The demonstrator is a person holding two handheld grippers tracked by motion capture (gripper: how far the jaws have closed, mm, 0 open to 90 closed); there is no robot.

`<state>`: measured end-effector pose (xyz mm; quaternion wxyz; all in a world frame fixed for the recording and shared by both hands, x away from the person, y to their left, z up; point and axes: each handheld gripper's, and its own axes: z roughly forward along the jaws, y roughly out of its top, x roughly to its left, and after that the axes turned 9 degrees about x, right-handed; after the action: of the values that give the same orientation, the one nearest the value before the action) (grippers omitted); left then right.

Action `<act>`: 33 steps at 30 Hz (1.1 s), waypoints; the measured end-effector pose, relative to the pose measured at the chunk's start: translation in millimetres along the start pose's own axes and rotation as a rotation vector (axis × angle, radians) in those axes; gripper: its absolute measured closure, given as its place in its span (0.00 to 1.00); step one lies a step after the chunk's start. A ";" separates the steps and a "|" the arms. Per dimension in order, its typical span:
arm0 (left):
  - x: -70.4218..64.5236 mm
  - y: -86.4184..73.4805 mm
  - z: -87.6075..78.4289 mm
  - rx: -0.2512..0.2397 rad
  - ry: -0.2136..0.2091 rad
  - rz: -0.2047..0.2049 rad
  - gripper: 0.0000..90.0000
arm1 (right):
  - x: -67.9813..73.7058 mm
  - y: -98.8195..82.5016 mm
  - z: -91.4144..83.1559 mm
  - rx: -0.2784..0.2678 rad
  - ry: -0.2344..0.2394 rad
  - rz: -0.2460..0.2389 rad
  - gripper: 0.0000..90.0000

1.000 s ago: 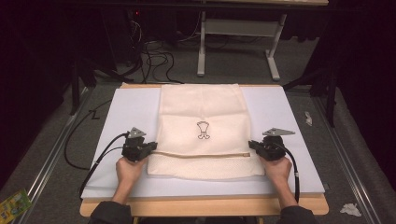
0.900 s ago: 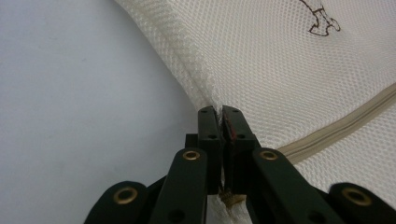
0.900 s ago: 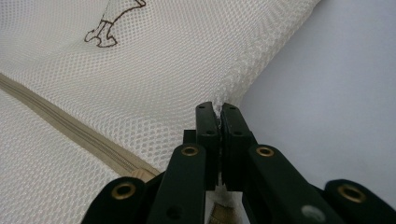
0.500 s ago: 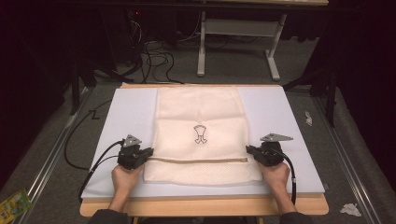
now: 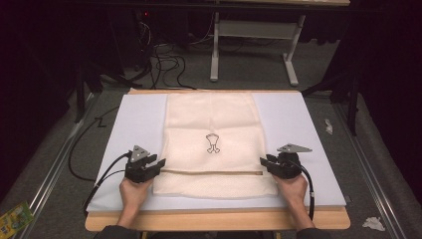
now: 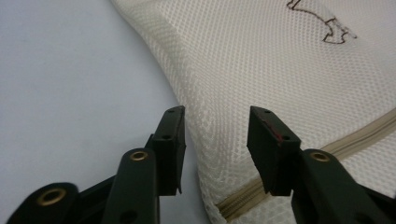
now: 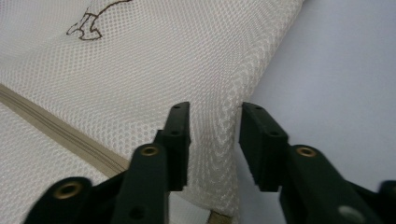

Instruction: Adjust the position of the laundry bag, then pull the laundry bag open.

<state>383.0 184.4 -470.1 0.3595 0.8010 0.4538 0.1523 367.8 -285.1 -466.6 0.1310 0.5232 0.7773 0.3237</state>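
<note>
A cream mesh bag (image 5: pixel 211 119) with a small brown emblem (image 5: pixel 212 143) lies flat on a pale board (image 5: pixel 134 119). Its tan zipper (image 5: pixel 209 173) runs across near the front edge. My left gripper (image 5: pixel 160 164) sits at the bag's left edge by the zipper end, and my right gripper (image 5: pixel 263 160) at the right edge. Both pairs of jaws have just been opening. In the left gripper view the bag's edge (image 6: pixel 261 60) lies between the parted jaws of that gripper (image 6: pixel 215 140), untouched by the pads. The right gripper (image 7: pixel 215 140) likewise straddles the mesh edge (image 7: pixel 154 60) without pressing.
The board rests on a wooden table (image 5: pixel 214 220). Behind it stand a white desk frame (image 5: pixel 249 45) and cables (image 5: pixel 164 55) on the carpet. Crumpled paper (image 5: pixel 328 125) lies at the right, more of it (image 5: pixel 372 223) at the front right, and a green packet (image 5: pixel 15 216) at the front left.
Both grippers drew toward the person, pulling the bag's front part flat. Their jaws then went from shut on the bag's side edges to open, letting the mesh go.
</note>
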 end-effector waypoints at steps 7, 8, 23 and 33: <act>-7.4 -0.6 -5.0 -0.047 -0.015 -0.016 0.57 | -1.3 -0.9 -5.1 -0.017 -0.005 0.023 0.47; -9.0 -0.5 -5.3 -0.048 -0.018 -0.011 0.56 | -1.7 -1.0 -5.3 -0.012 -0.008 0.025 0.47; -51.4 20.5 11.6 -0.037 -0.025 0.115 0.51 | -0.8 2.2 -3.9 0.007 0.001 0.056 0.38; -74.2 28.6 35.5 -0.047 -0.076 0.141 0.49 | 5.3 15.0 6.7 0.077 0.002 0.046 0.37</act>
<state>380.7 97.4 -468.2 0.3834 0.8276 0.3787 0.1573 380.2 -274.2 -461.4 0.1024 0.5453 0.7772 0.2969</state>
